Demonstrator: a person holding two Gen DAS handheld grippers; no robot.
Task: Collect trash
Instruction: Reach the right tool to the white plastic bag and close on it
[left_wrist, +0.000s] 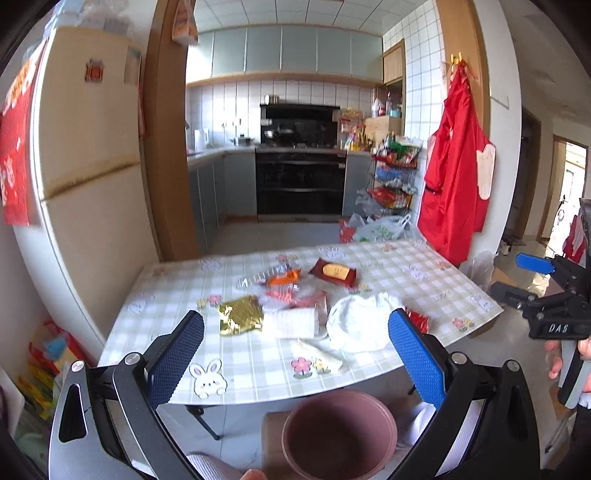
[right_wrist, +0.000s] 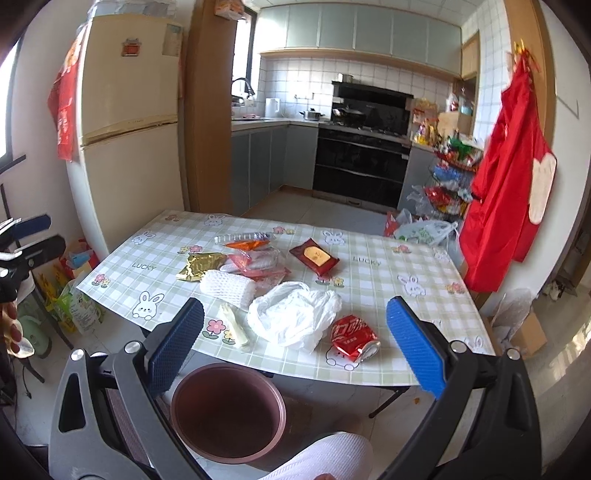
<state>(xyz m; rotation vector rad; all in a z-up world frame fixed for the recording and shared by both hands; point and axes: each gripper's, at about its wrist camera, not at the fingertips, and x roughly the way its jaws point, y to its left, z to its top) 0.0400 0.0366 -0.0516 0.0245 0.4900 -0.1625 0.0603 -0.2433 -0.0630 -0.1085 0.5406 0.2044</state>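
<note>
Trash lies on a checked table (left_wrist: 424, 280) (right_wrist: 388, 295): a white plastic bag (left_wrist: 360, 325) (right_wrist: 291, 317), a white foam net (left_wrist: 291, 322) (right_wrist: 227, 286), a gold wrapper (left_wrist: 240, 315) (right_wrist: 199, 266), a dark red packet (left_wrist: 334, 272) (right_wrist: 314, 256), a crushed red wrapper (right_wrist: 352, 338) (left_wrist: 419, 319), a pale strip (right_wrist: 233, 325) (left_wrist: 321, 356) and several orange and clear wrappers (left_wrist: 284, 280) (right_wrist: 255, 254). A pink bin (left_wrist: 338, 435) (right_wrist: 227, 410) stands below the table's near edge. My left gripper (left_wrist: 295, 354) and right gripper (right_wrist: 295, 350) are both open and empty, above the bin, short of the table.
A cream fridge (left_wrist: 88, 147) (right_wrist: 129, 122) stands at the left. A red apron (left_wrist: 456, 173) (right_wrist: 509, 192) hangs at the right beside a snack rack (left_wrist: 395, 177) (right_wrist: 450, 177). Bags lie on the floor beyond the table (left_wrist: 380, 229). The kitchen counter and oven (left_wrist: 301, 177) are behind.
</note>
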